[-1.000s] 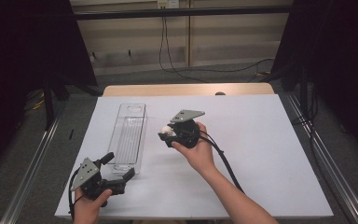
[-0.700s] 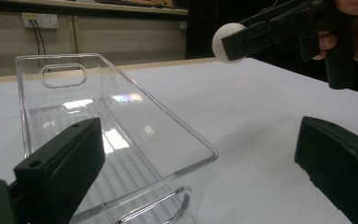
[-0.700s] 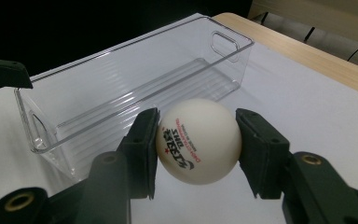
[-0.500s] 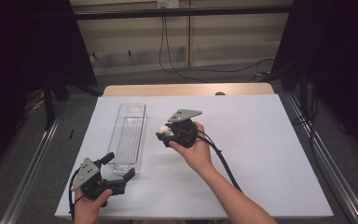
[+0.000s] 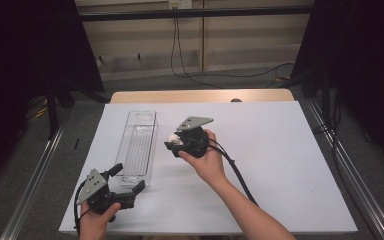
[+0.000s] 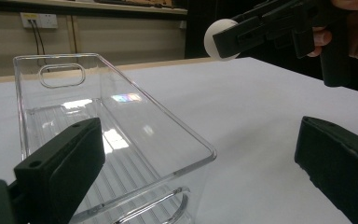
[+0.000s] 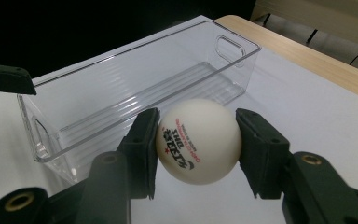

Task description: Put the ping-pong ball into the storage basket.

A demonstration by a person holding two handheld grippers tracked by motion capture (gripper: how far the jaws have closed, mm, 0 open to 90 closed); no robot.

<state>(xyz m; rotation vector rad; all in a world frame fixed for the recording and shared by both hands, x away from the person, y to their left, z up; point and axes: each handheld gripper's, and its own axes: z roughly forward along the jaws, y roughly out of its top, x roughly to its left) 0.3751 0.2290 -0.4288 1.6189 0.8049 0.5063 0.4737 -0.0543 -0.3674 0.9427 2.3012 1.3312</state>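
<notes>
Right gripper view shows the right gripper (image 7: 198,149) clamped on a white ball (image 7: 198,146), held above the bench (image 5: 280,150) beside the clear bin (image 5: 139,145), apparently for dropping in, while the left gripper (image 5: 130,187), jaws wide and empty, steadies the bin's near end; nothing has shifted since the earlier frame.

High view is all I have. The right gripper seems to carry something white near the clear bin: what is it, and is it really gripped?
Observer: A white ping-pong ball with printed lettering; the right gripper has a pad pressed against each side of it.
Operator: Is anything in the bin?
Observer: The clear bin looks empty, with a ribbed floor.
Operator: And the left gripper?
Observer: The left gripper is open, one jaw over the bin's near corner, the other outside it.
</notes>
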